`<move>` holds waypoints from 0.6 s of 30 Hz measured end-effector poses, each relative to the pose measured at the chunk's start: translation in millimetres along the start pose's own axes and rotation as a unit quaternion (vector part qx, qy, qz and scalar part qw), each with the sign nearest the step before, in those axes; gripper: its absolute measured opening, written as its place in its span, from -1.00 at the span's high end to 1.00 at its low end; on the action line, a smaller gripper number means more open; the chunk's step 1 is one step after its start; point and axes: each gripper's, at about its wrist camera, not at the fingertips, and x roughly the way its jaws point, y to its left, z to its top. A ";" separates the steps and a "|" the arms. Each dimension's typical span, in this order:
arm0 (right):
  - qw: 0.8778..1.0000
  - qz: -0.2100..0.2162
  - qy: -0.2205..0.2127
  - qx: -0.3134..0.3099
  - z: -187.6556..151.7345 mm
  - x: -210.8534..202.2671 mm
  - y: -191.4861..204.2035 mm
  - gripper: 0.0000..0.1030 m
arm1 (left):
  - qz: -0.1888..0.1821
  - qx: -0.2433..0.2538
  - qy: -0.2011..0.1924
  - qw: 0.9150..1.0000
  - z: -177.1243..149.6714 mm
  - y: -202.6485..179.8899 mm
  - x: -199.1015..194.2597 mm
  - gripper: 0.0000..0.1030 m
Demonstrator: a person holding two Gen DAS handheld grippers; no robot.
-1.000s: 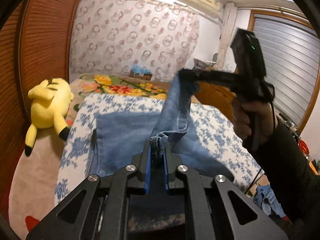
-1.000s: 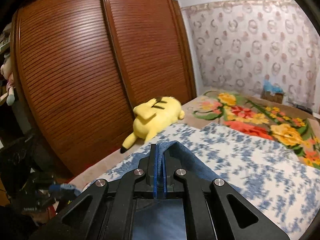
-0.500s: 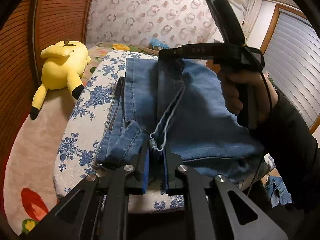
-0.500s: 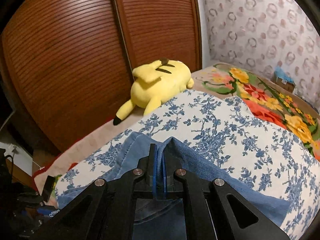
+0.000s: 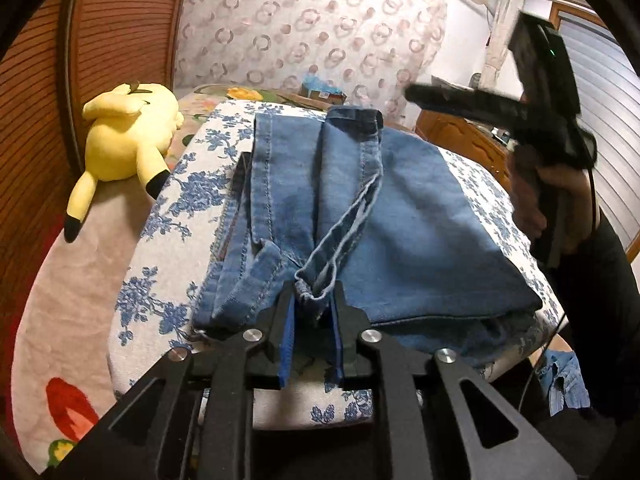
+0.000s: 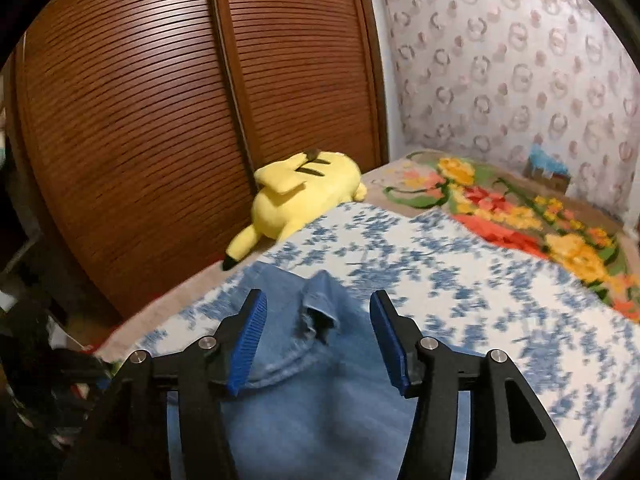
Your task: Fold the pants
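Blue denim pants [image 5: 400, 220] lie folded on a cushion with a blue-flowered cover [image 5: 188, 200]. One hem runs toward the near edge. That hem end lies loose between the fingertips of my left gripper [image 5: 313, 300], whose jaws are opening with a narrow gap showing. My right gripper [image 5: 416, 94], held by a hand [image 5: 532, 200] in a dark sleeve, hovers above the pants' far right side. In the right wrist view the right gripper [image 6: 316, 320] has its jaws wide and still opening. A released corner of the pants [image 6: 320, 312] lies below them, untouched by the pads.
A yellow plush toy [image 5: 128, 136] lies left of the cushion, beside brown slatted wardrobe doors [image 6: 160, 120]. A flowered blanket [image 6: 520, 216] covers the bed behind, with a small box [image 6: 548, 168] at the patterned wall. Blue clothing [image 5: 568, 380] lies on the floor at the lower right.
The lifted pant leg came down flat onto the folded pile. The right gripper opened, let go of the corner and pulled away. The left gripper sank with the hem and its jaws parted a little.
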 end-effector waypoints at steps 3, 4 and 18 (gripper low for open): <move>1.000 -0.003 0.027 -0.004 -13.5 2.7 -1.1 -0.08 | 0.007 0.001 -0.008 1.000 5.9 -1.1 -3.0 0.60; 0.999 -0.011 0.035 -0.007 -18.8 6.2 -2.2 -0.08 | 0.008 0.001 -0.011 1.000 8.6 -1.5 -4.1 0.58; 0.991 -0.056 0.088 -0.084 -6.4 71.1 33.9 -0.08 | 0.048 0.007 -0.011 0.999 9.7 9.8 1.7 0.56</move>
